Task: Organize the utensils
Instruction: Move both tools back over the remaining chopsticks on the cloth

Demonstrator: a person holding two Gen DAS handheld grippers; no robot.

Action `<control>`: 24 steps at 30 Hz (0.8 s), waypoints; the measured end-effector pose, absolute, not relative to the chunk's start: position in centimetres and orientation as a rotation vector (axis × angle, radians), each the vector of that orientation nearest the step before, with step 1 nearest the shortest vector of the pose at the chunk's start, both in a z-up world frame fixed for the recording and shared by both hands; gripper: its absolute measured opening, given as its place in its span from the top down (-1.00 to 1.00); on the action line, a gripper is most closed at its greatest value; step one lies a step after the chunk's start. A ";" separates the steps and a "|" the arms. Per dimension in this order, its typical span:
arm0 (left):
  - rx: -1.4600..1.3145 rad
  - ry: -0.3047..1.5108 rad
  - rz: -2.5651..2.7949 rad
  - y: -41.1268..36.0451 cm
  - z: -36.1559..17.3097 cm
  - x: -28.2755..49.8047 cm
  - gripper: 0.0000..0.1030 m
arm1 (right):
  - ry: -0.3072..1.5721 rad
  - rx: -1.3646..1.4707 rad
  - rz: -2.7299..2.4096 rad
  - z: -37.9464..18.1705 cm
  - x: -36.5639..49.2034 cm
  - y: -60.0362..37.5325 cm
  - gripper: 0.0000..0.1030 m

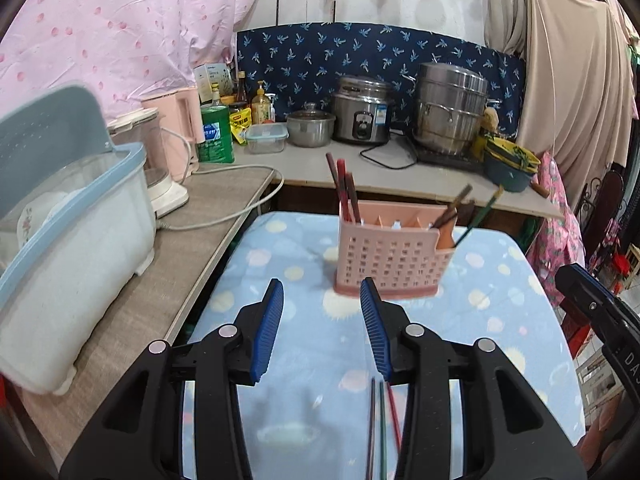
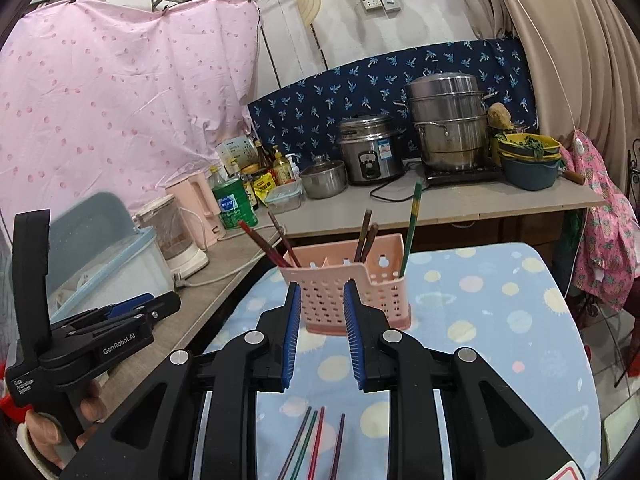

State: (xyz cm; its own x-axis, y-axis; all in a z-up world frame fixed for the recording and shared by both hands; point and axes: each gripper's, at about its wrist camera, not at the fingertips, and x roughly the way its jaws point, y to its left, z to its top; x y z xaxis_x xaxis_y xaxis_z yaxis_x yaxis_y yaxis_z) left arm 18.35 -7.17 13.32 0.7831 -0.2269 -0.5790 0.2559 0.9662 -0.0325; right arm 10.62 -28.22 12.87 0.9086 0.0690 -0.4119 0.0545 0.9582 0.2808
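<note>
Centrally placed on cloth-covered counter (image 2: 500, 320): pink utensil holder (image 2: 352, 292), well clear of edges, chopsticks upright inside. Loose chopsticks (image 2: 316, 444) flat on near side (four counted). Left tool (image 1: 322, 328) gaping wide, empty. Right tool (image 2: 320, 332) moderately parted, empty, touching nothing.

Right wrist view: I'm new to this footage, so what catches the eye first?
The pink utensil holder stands mid-table with chopsticks poking out. Nearer, four loose chopsticks lie on the blue dotted tablecloth, below the open right tool. The left tool hangs at the left.
</note>
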 end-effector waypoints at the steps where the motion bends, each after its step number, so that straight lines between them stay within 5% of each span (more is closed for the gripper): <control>1: 0.051 0.624 -0.260 -7.0 13.0 17.7 0.26 | 0.442 0.296 0.007 12.3 10.0 -28.0 0.57; 24: 0.105 0.856 -0.305 -6.3 0.1 8.3 0.26 | 0.717 0.303 -0.033 -1.2 0.9 -24.3 0.57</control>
